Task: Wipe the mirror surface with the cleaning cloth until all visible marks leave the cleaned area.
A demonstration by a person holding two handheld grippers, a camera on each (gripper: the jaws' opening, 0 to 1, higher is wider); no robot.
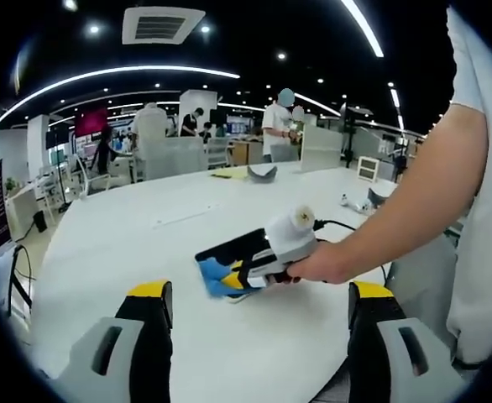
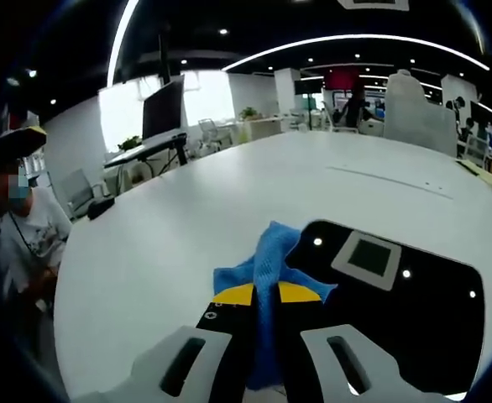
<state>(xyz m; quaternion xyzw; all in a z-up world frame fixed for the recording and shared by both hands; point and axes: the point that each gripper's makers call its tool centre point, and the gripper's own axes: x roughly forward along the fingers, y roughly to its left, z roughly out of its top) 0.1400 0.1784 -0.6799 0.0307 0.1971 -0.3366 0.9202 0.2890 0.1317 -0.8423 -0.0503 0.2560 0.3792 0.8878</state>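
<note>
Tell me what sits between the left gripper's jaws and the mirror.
Only bare white table. In the left gripper view the left gripper is open, apart from the mirror, where the right gripper presses the blue cloth.

I am seeing the mirror (image 2: 397, 311) lying flat on the white worktop (image 2: 162, 243), a dark rounded rectangle reflecting the ceiling lights and a vent. The blue cleaning cloth (image 2: 267, 277) is bunching up over the mirror's near-left edge, partly on the glass and partly on the worktop beside it. My right tool (image 2: 265, 294) is pinching the cloth, its yellow-tipped jaws closing tight around the fabric.
</note>
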